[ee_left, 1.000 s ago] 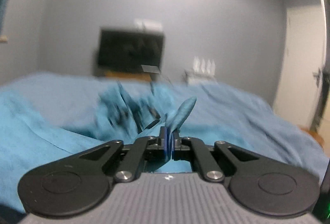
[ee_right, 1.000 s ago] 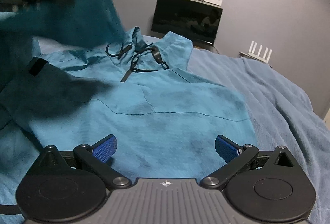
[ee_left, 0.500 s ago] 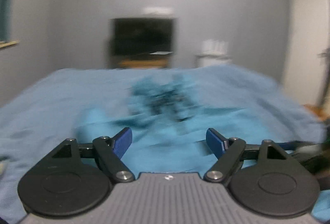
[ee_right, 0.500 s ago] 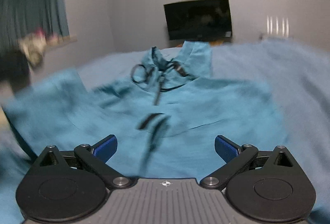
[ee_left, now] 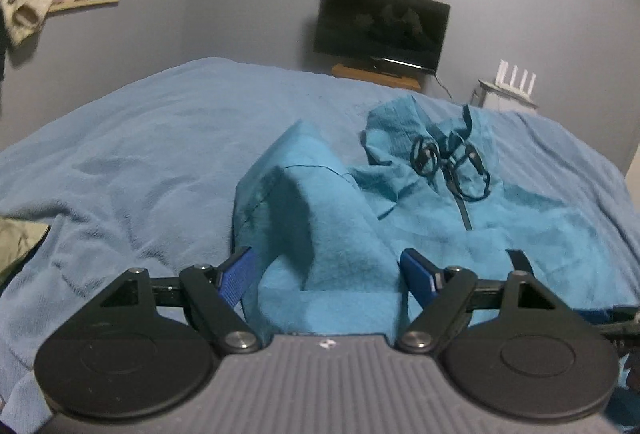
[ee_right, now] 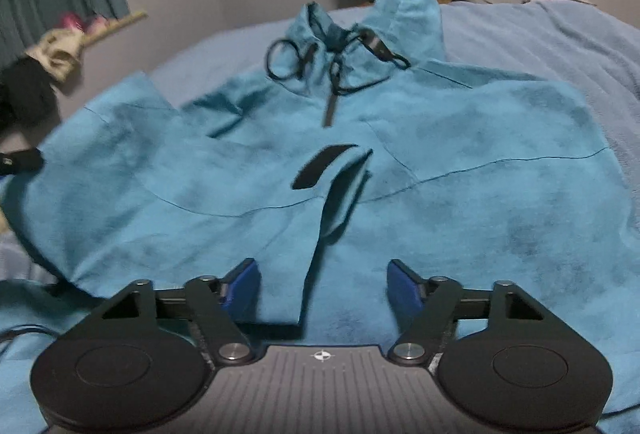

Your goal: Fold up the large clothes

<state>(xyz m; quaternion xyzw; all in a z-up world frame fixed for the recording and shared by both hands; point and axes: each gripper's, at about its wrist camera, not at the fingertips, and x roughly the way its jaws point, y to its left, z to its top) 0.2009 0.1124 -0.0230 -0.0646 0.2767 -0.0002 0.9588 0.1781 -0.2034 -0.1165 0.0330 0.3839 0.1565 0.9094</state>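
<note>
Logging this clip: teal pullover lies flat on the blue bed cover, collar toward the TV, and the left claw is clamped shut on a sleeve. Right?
Not quite. The left claw is open: in the left wrist view its blue pads stand apart, with a raised fold of the teal pullover between them, not pinched. The rest holds: it lies on the blue bed cover, collar toward the TV.

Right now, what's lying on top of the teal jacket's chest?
In the right wrist view, a folded-in sleeve with a black cuff strip lies across the teal jacket, below the black drawcord. The chest panel under that sleeve is covered, and so is the blue blanket beneath the jacket.
</note>
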